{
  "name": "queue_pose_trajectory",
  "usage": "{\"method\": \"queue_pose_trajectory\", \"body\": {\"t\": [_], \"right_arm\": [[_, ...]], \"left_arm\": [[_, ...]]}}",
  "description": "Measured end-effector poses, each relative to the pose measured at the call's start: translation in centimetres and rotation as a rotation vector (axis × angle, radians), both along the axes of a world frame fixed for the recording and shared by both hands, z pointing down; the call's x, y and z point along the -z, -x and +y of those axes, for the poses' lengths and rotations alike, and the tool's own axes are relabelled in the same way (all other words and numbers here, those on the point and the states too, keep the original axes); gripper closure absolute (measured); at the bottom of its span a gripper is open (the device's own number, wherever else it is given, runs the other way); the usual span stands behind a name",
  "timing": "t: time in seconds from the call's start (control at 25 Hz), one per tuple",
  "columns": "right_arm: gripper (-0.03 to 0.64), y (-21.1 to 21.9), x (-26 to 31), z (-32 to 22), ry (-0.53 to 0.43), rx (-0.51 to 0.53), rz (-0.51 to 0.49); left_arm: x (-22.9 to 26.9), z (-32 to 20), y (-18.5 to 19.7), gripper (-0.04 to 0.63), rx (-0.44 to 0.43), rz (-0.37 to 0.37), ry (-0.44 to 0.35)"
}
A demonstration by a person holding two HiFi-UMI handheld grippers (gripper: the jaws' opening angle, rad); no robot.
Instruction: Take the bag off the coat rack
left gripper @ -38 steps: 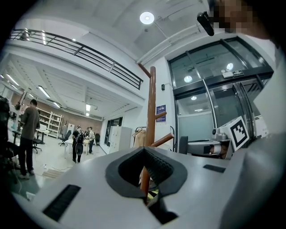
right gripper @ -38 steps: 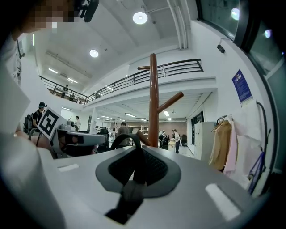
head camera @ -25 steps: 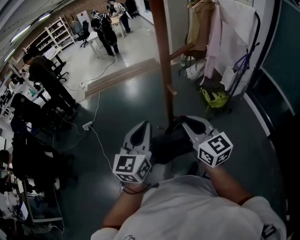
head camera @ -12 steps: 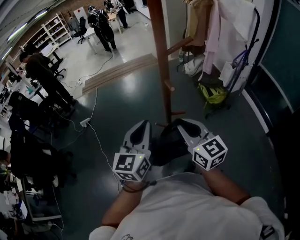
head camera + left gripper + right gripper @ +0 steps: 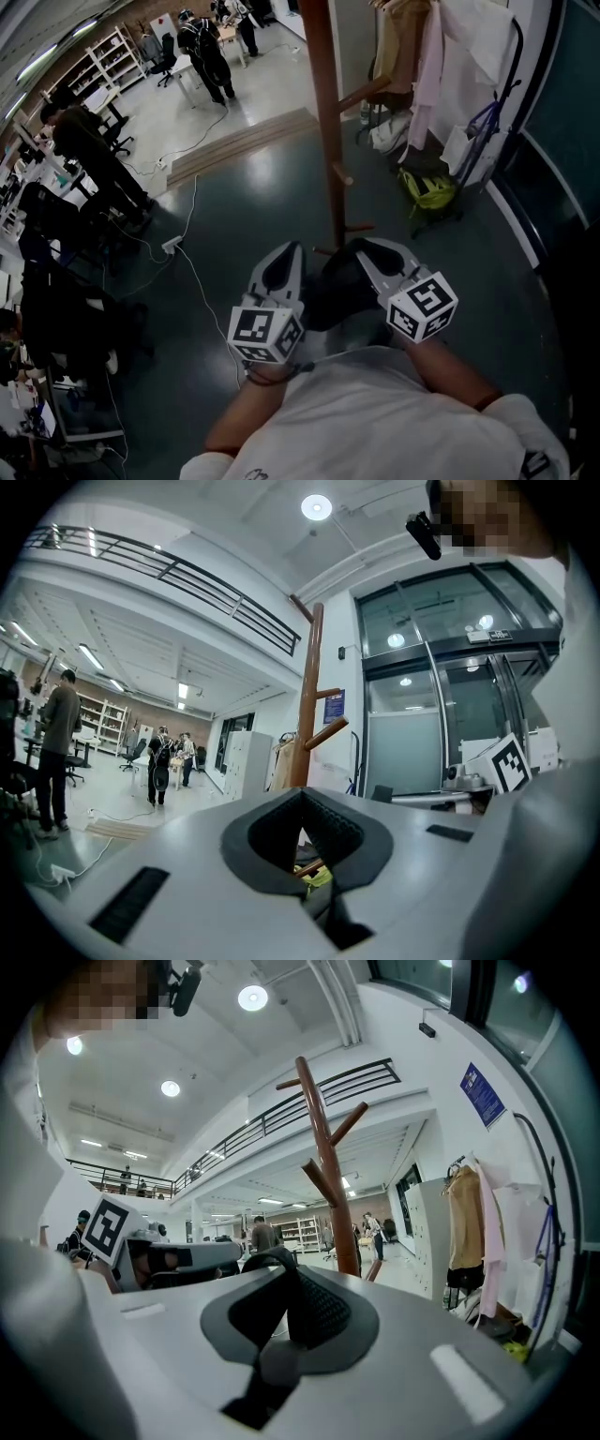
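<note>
The brown wooden coat rack (image 5: 323, 112) stands just ahead of me, with short pegs low on its pole; it also shows in the left gripper view (image 5: 309, 696) and the right gripper view (image 5: 323, 1147). A black bag (image 5: 330, 286) hangs between my two grippers, off the rack and close to my body. My right gripper (image 5: 367, 247) is shut on the bag's black strap (image 5: 281, 1269), which loops over its jaws (image 5: 286, 1279). My left gripper (image 5: 286, 253) sits beside the bag, its jaws (image 5: 302, 801) together with nothing between them.
A clothes rail with pink and beige garments (image 5: 422, 66) stands at the right, a yellow-green bag (image 5: 427, 194) on the floor beneath it. A dark glass wall (image 5: 562, 141) is at the far right. Wooden planks (image 5: 244, 145), a white cable with power strip (image 5: 174, 248) and people at desks (image 5: 94, 155) lie left.
My right gripper has drawn slightly in toward me and the left gripper, the bag coming with it. The left gripper has hardly moved.
</note>
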State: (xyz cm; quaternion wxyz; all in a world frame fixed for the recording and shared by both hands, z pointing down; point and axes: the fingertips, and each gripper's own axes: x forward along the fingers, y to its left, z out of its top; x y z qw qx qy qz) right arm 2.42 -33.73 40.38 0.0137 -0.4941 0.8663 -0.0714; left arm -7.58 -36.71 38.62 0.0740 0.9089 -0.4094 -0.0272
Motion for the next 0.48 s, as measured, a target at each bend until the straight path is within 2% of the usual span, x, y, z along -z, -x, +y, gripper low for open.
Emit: {"method": "queue_pose_trajectory", "body": {"t": [0.48], "right_arm": [[0.589,-0.38,0.27,-0.15,0.000,-0.017,-0.004]], "left_arm": [[0.20,-0.07,0.01,0.589,-0.001,0.000,-0.003]]}}
